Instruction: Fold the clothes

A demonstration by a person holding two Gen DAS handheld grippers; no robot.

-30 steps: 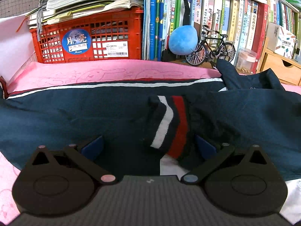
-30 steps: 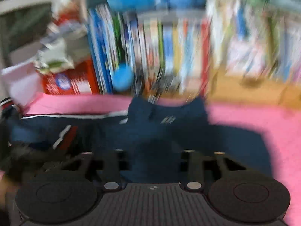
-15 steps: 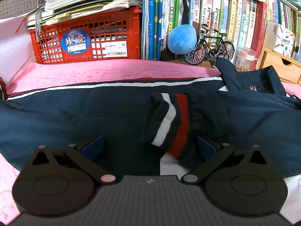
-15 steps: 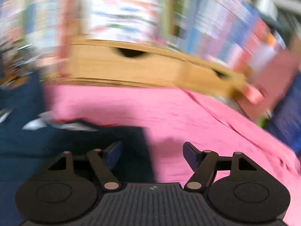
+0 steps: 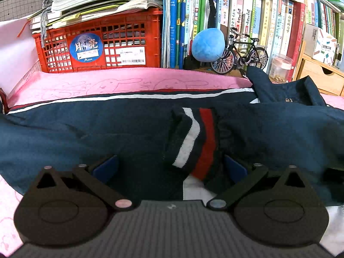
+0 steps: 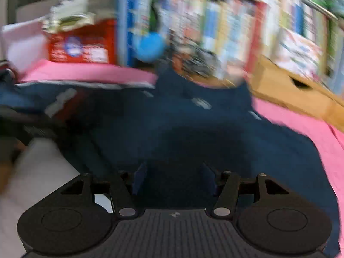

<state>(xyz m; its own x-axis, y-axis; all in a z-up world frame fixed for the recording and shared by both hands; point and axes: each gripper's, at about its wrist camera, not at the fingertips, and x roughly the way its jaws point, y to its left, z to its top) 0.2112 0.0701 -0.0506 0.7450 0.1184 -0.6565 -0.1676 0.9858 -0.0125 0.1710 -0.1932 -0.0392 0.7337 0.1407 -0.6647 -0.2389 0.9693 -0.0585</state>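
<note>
Swinging back from the bare pink cloth it faced half a second ago, the right gripper (image 6: 174,179) is again pointing at the navy jacket (image 5: 86,133), its view smeared by motion. Its jaws are standing partly open over dark fabric; whether they are pinching any of it cannot be told through the blur. The left gripper (image 5: 171,167) is hovering low with its jaws spread wide, the striped cuff (image 5: 194,142) lying between the fingertips but not clamped. The jacket is lying spread on the pink blanket (image 5: 107,81), its long axis running left to right across the left wrist view, a white and red stripe tracing its far edge. The sleeve is folded in across the body, its cuff pointing toward the camera. The collar (image 5: 286,88) is rising at the right end, near the model bicycle (image 5: 238,56) and blue plush ball (image 5: 207,45). A red crate (image 5: 103,45) is sitting behind the blanket beside the bookshelf (image 5: 268,21).
</note>
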